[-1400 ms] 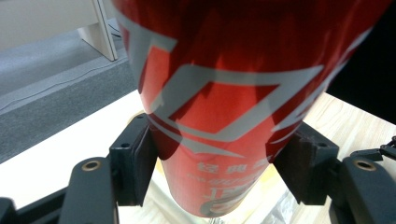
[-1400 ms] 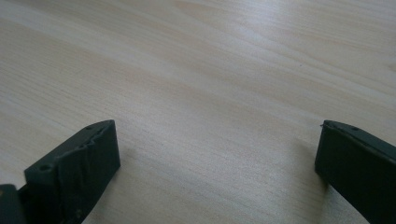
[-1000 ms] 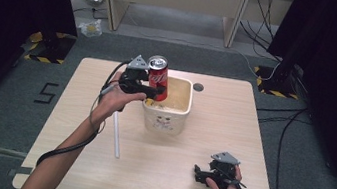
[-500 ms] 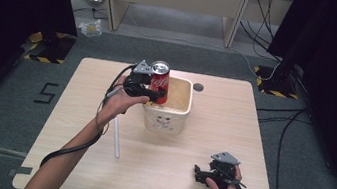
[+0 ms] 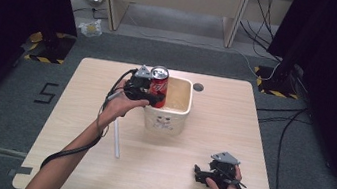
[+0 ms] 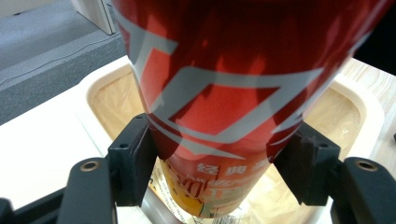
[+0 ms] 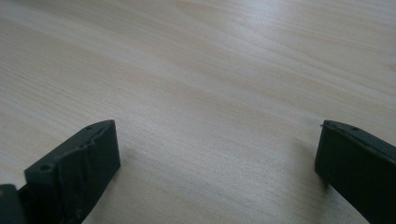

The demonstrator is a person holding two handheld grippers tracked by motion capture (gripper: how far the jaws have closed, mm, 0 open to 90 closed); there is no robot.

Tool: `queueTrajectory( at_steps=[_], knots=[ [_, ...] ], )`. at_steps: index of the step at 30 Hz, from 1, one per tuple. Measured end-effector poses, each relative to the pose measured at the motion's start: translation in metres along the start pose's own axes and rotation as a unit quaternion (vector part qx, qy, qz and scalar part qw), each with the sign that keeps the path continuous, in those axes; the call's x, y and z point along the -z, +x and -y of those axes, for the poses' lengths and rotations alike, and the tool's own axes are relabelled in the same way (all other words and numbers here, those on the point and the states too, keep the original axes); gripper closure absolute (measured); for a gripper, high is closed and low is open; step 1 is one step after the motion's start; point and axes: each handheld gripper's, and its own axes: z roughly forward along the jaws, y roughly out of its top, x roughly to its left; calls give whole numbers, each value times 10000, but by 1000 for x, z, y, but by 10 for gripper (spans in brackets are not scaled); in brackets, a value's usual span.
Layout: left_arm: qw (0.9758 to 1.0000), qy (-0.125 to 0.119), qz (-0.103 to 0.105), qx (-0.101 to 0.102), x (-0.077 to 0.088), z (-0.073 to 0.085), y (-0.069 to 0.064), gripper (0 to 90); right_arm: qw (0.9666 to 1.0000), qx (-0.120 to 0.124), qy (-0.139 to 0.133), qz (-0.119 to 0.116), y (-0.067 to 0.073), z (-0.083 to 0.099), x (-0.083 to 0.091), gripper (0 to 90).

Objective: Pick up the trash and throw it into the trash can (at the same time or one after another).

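A red drink can (image 5: 159, 85) hangs upright over the left part of a cream tub (image 5: 180, 121) at the table's middle. My left gripper (image 5: 152, 95) is shut on the can. In the left gripper view the red drink can (image 6: 233, 93) sits between the two black jaws, with the cream tub's rim (image 6: 369, 107) and tan inside below it. My right gripper (image 5: 198, 175) rests low near the table's front right, jaws wide apart. In the right gripper view, bare wood lies between the fingers of my right gripper (image 7: 217, 158).
A white rod (image 5: 117, 138) lies on the wooden table (image 5: 86, 92) left of the tub, near my left forearm. A round hole (image 5: 198, 87) is in the table behind the tub. Cables and desk legs stand beyond the far edge.
My left gripper has carried the can a little to the right and lower, further over the tub's opening. The right gripper has stayed where it was.
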Motion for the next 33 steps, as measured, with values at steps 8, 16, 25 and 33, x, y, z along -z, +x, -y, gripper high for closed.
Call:
queueTrajectory(
  at_steps=[8,16,25,33],
  knots=[
    [10000,15,17,-52,0,0,-2,323,10000,0,-6,-2,0,0,0,3],
    [9999,-23,-37,-133,6,-3,-3,362,10000,-14,-5,-9,0,0,0,3],
    [9999,-161,-44,-29,18,-7,0,326,10000,-20,-4,-11,0,0,0,3],
    [9994,-334,15,110,38,-8,3,276,10000,-16,-4,-6,0,0,0,3]
  ],
)
